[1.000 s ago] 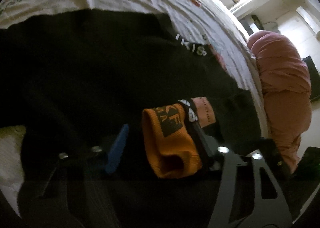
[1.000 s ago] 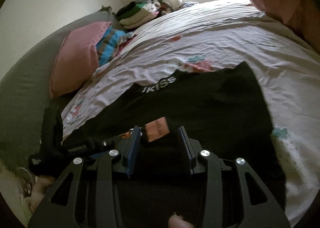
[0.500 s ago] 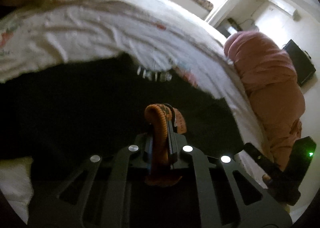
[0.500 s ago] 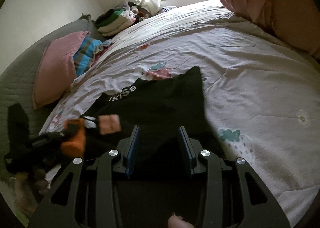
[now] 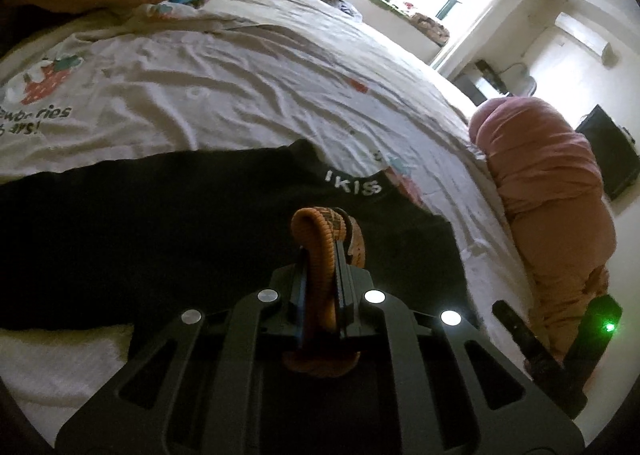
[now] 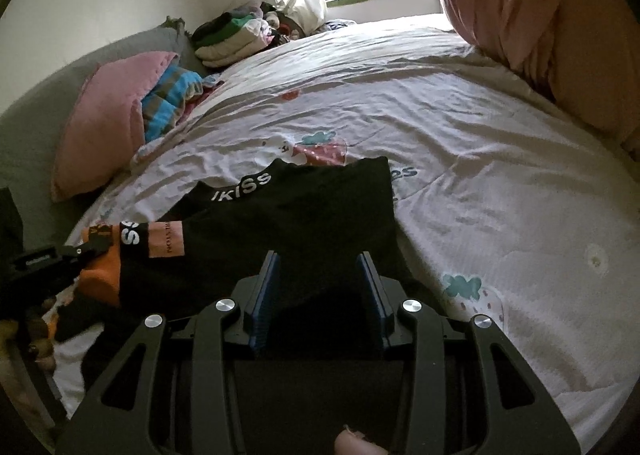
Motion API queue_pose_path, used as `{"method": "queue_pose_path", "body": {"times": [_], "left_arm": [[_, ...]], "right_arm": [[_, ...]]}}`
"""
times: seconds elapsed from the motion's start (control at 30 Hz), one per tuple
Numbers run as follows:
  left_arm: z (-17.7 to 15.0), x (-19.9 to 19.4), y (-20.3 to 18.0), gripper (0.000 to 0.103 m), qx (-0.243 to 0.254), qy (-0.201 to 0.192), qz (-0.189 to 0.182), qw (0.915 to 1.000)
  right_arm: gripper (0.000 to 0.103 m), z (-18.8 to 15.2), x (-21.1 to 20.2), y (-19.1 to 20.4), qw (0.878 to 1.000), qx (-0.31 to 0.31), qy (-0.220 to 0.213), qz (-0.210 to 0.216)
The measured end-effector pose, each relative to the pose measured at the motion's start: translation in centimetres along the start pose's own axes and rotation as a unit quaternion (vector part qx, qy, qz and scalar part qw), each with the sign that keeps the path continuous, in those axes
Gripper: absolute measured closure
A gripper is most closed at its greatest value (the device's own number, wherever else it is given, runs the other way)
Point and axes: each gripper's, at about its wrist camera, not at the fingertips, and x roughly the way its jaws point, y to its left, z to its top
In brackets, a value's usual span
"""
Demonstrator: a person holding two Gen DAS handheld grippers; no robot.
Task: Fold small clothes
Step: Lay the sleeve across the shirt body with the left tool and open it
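We have the left gripper (image 5: 320, 255) clamped tight on the orange cuff (image 5: 316, 239) of a black garment (image 5: 160, 223), its jaws pressed together with the ribbed knit bulging out ahead of and behind the pads. The garment lies spread on the bed sheet (image 5: 240, 87), its lettered waistband (image 5: 352, 185) ahead of and just to the right of our left fingertips. Our right gripper (image 6: 320, 283) hangs over the near part of the same black cloth with its jaws standing apart and nothing between them; the dark fabric sits just beyond and beneath its blue pads (image 6: 266, 287). From the right wrist view the pinched cuff sits off to the left of those open fingers, raised a little above the sheet. The risk we see is in the grip itself: we hold only a thick rolled edge, so the cuff could slide out through the pads if we pull across the sheet, since the rest of the garment would drag. With our right fingers holding nothing, one-sided lifting would likely twist the cloth and give a crooked crease. The right jaws could also pinch the sheet along with the garment if they close low.
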Motion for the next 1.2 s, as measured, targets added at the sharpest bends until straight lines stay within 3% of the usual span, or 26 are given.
{"method": "queue_pose_path", "body": {"times": [0.13, 0.67, 0.83, 0.93, 1.2], "left_arm": [[-0.2, 0.3, 0.7, 0.098, -0.005, 0.006, 0.011, 0.9999], [-0.2, -1.0, 2.1, 0.095, -0.009, -0.007, 0.049, 0.9987], [-1.4, 0.6, 1.7, 0.095, 0.007, 0.02, 0.063, 0.9978], [-2.5, 1.8, 1.8, 0.095, 0.016, 0.042, 0.078, 0.996], [-4.8, 4.0, 3.0, 0.091, 0.024, 0.085, 0.117, 0.9892]], "right_arm": [[0.06, 0.3, 0.7, 0.3, 1.0, -0.004, 0.005, 0.002], [0.059, 1.6, 2.4, 1.5, 1.0, -0.024, 0.011, 0.006], [0.059, 1.4, 3.4, 1.7, 0.999, -0.034, 0.029, 0.004], [0.051, 0.9, 4.1, 1.8, 0.998, -0.041, 0.047, 0.0], [0.051, -0.2, 6.1, 1.3, 0.995, -0.052, 0.088, -0.019]]}}
